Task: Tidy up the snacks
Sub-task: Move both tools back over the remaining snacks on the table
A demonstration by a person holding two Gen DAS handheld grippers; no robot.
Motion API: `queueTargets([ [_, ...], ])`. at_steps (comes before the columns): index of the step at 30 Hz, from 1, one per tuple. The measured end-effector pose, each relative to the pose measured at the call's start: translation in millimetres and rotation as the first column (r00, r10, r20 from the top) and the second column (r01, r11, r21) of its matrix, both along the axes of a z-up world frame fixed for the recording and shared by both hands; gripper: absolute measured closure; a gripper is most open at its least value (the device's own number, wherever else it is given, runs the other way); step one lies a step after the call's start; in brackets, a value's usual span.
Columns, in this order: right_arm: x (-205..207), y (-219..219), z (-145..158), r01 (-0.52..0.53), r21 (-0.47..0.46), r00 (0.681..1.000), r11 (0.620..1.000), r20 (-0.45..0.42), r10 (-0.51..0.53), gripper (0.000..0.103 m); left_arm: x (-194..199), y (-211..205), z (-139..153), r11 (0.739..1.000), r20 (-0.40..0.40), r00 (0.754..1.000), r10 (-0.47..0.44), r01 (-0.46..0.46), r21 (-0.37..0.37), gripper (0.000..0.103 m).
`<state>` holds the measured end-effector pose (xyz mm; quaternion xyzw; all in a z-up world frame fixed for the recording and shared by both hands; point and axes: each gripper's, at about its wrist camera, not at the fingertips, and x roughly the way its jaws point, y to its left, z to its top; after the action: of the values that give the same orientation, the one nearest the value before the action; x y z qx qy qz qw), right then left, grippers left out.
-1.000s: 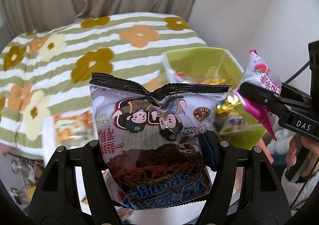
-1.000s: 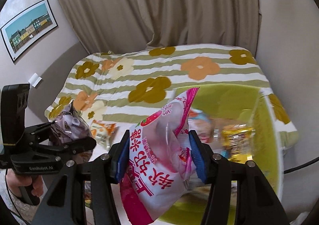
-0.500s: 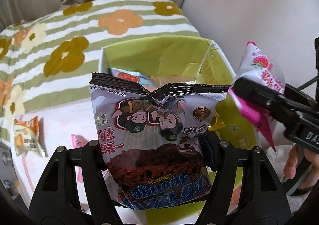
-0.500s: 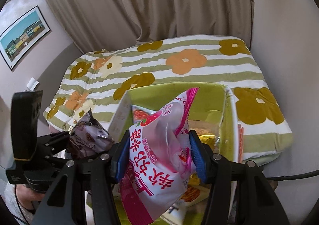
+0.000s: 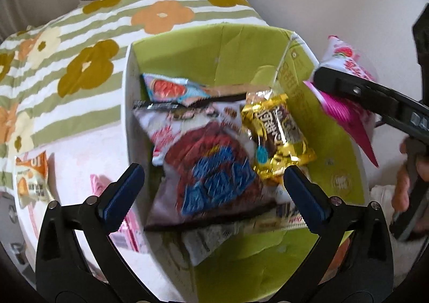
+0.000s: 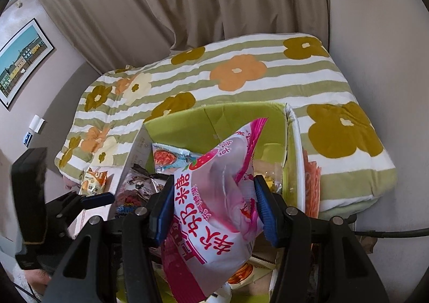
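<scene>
A green-lined box (image 5: 206,53) stands on the flowered bed. My left gripper (image 5: 214,185) is open above it, and the chocolate sponge cake packet (image 5: 209,166) lies blurred in the box below the jaws. A gold snack packet (image 5: 278,136) and a light blue packet (image 5: 171,88) also lie in the box. My right gripper (image 6: 214,209) is shut on a pink strawberry snack bag (image 6: 214,211) and holds it over the near right part of the box (image 6: 214,120). That bag also shows in the left wrist view (image 5: 346,104).
An orange and white snack packet (image 5: 29,182) and a pink packet (image 5: 126,225) lie on the white and pink surface left of the box. The striped flowered blanket (image 6: 241,75) covers the bed behind. Curtains and walls stand close around.
My left gripper has opened and let go of the chocolate sponge packet, which has dropped into the box. My right gripper has kept the pink bag and moved closer over the box.
</scene>
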<state>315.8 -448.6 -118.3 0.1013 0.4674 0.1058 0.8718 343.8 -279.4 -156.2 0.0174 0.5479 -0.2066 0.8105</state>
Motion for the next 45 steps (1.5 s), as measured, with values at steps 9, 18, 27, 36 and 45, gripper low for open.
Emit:
queueTargets([
  [9, 20, 9, -14, -0.001, -0.005, 0.999, 1.000, -0.038, 0.001, 0.049, -6, 11, 2, 0.999, 0.012, 1.000, 0.013, -0.012, -0.038, 0.000],
  [18, 20, 15, -4, -0.008, -0.030, 1.000, 1.000, 0.028, 0.008, 0.002, -16, 15, 8, 1.000, 0.040, 0.999, 0.016, -0.015, -0.011, 0.000],
  [27, -16, 12, 5, -0.041, -0.040, 0.999, 0.998, 0.004, 0.042, 0.002, -41, 19, 22, 0.999, 0.075, 0.997, 0.035, -0.034, -0.016, 0.000],
  [36, -60, 24, 46, -0.076, -0.070, 0.991, 0.995, 0.107, 0.083, 0.002, -74, 28, 57, 0.997, 0.160, 0.984, 0.076, -0.079, 0.013, 0.000],
  [45, -100, 52, 77, -0.132, -0.051, 0.974, 0.990, 0.180, 0.139, 0.002, -113, 61, 89, 0.991, 0.237, 0.964, 0.116, -0.130, 0.043, 0.000],
])
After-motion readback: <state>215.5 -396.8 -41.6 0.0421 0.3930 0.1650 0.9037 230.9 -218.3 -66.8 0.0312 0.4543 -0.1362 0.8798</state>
